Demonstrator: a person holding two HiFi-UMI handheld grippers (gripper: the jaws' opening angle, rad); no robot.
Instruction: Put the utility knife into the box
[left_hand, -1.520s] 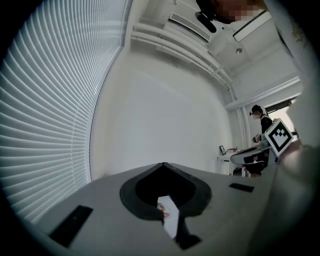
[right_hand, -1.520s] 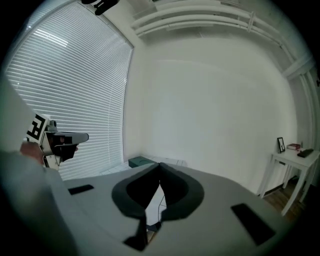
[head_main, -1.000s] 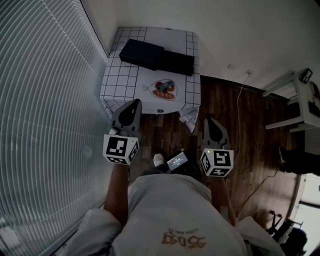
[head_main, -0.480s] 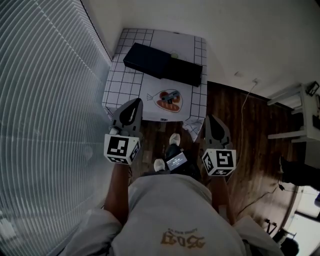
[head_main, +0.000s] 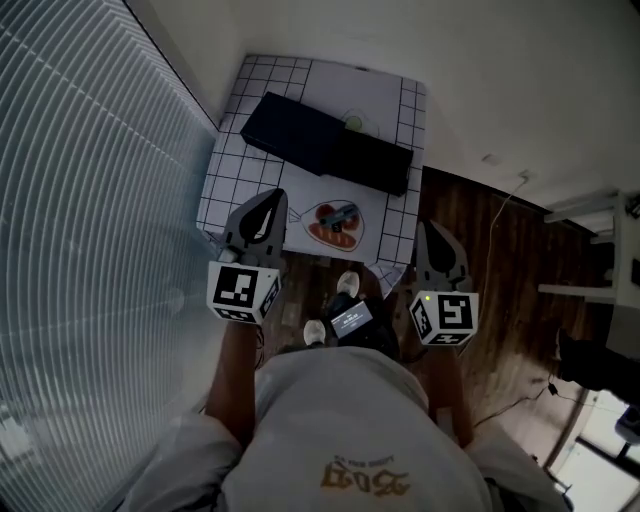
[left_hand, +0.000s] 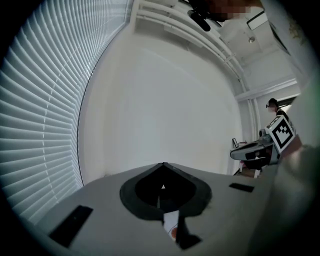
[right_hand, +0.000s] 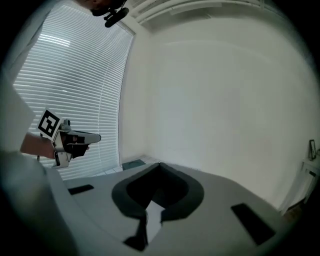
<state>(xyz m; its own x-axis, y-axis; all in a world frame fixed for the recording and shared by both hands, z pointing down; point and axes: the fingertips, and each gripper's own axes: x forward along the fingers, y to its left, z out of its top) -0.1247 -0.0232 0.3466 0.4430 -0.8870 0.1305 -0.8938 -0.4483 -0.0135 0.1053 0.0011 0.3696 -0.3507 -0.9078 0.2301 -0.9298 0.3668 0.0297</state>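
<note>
Both grippers stand nearer the table (head_main: 222, 168) than before. Left gripper (head_main: 272, 198) and right gripper (head_main: 432, 230): fingers pressed together, empty. Utility knife (head_main: 339, 213) lies on its plate (head_main: 322, 230) ahead of the fingertips, box (head_main: 325, 148) beyond. Grasp and insertion remain.

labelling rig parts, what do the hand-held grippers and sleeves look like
Left hand-held gripper and right hand-held gripper: grey, tapering to a point, dark-lined inside, each backed by a black-and-white marker cube; the right cube has a green light. The person wears a pale short-sleeved T-shirt.
</note>
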